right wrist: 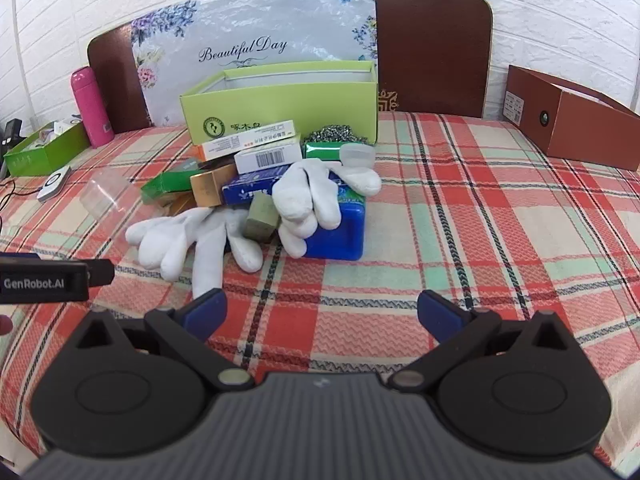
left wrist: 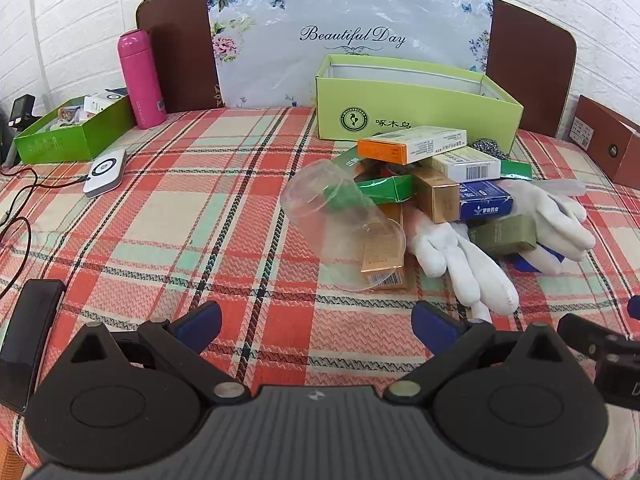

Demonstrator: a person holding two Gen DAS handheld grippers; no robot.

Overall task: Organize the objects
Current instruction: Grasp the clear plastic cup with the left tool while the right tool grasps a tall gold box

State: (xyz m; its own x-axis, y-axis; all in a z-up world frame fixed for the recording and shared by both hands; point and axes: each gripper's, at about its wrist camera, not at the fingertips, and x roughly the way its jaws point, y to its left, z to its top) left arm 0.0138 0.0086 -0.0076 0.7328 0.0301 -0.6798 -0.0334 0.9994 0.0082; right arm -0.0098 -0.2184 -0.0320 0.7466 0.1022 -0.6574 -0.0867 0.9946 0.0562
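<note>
Clutter (right wrist: 256, 184) sits heaped before my empty light-green box (right wrist: 280, 108); both grippers' fingers (left wrist: 200, 322) (right wrist: 206, 314) spread wide, holding nothing, ready for sorting.

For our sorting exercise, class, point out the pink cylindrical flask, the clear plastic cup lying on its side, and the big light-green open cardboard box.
Pink cylindrical flask (left wrist: 141, 80): left wrist view, mid-body.
Clear plastic cup (left wrist: 340, 224): left wrist view, side wall.
Light-green open cardboard box (right wrist: 280, 110): right wrist view, front wall.

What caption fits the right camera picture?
Open right gripper facing white gloves and small boxes piled before a green box.
</note>
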